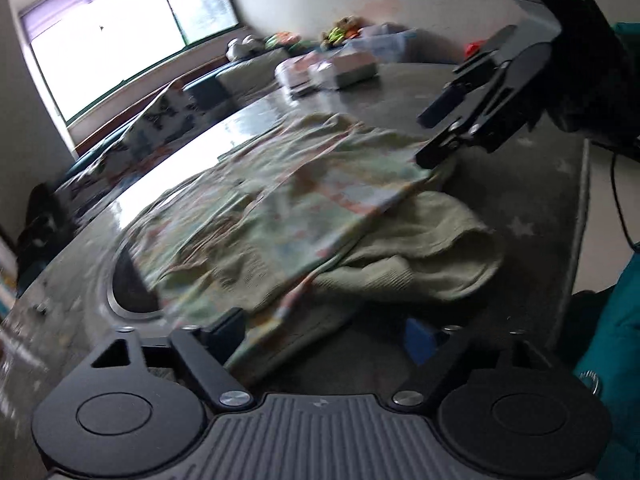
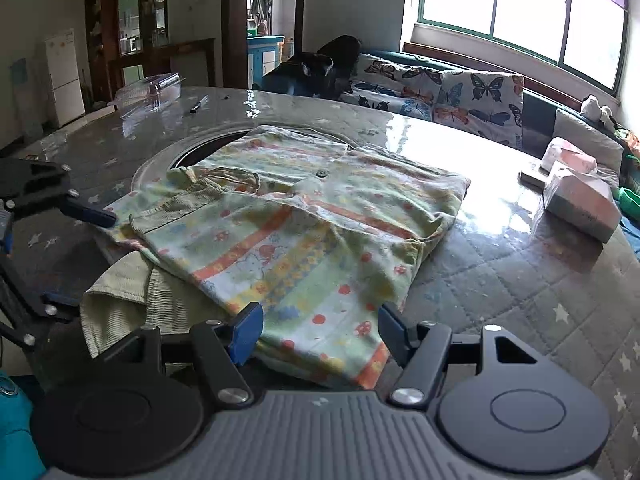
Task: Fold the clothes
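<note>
A pale green patterned child's shirt point(image 2: 304, 232) lies partly folded on the round table, with a plain green ribbed part point(image 2: 120, 296) sticking out at its near left. The shirt also shows in the left wrist view point(image 1: 280, 216). My right gripper point(image 2: 318, 330) is open, its blue pads either side of the shirt's near hem, not closed on it. My left gripper point(image 1: 328, 330) is open at the shirt's edge; it also shows at the left of the right wrist view point(image 2: 72, 256). My right gripper appears in the left wrist view point(image 1: 434, 136) at the shirt's far corner.
The table point(image 2: 500, 280) has a quilted grey cover under clear film and a round recess point(image 2: 208, 152) partly under the shirt. Tissue packs point(image 2: 580, 200) sit at the right. A clear box point(image 2: 152, 88) and a pen point(image 2: 199, 105) lie at the far left. A butterfly sofa point(image 2: 460, 96) stands behind.
</note>
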Tool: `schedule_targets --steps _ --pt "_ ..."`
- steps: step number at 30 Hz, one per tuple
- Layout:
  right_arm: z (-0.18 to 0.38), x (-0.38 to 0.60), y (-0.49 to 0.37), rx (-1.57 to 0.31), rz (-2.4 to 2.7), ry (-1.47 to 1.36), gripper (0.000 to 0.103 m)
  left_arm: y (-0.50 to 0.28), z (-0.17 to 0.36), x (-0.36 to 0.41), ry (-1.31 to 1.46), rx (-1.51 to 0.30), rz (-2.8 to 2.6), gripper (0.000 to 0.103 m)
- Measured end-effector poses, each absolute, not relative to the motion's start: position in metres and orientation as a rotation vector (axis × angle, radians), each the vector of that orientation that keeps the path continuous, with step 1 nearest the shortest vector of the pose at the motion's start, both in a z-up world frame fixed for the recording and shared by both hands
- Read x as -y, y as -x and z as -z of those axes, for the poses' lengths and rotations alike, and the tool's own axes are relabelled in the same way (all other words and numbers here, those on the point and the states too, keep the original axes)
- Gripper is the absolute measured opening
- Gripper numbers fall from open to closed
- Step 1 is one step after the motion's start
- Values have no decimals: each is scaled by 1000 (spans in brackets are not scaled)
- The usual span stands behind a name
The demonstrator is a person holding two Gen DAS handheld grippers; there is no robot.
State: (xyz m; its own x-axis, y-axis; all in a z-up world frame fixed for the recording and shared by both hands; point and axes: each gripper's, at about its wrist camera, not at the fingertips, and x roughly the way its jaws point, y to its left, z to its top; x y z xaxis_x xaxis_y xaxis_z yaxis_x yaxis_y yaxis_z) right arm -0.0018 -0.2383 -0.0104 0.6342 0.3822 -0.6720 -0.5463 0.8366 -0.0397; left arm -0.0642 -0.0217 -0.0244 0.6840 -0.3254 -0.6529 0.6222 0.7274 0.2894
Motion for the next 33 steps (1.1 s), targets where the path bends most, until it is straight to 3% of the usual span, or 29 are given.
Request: schedule_targets --steps 6,8,9,13,27,30,32,33 --pt "6 238 6 -698 -542 265 65 69 27 37 -573 -515 666 50" --pt "5 239 6 -698 -546 270 65 69 26 38 -572 -495 688 38" --pt "4 239 7 -699 -549 274 65 68 25 38 -560 -494 701 27" --pt "1 240 10 -693 -566 297 65 55 17 28 -470 -508 707 11" --pt "5 214 10 -677 -743 363 61 -1 -9 7 -203 -578 629 10" --pt "13 200 -1 -691 -768 347 50 -4 -10 5 -179 -596 626 11" --pt "16 194 -9 -707 -779 324 29 -3 -10 3 -174 -602 623 13" --pt "16 192 -12 -712 -779 308 27 -1 -10 1 -175 -602 621 15"
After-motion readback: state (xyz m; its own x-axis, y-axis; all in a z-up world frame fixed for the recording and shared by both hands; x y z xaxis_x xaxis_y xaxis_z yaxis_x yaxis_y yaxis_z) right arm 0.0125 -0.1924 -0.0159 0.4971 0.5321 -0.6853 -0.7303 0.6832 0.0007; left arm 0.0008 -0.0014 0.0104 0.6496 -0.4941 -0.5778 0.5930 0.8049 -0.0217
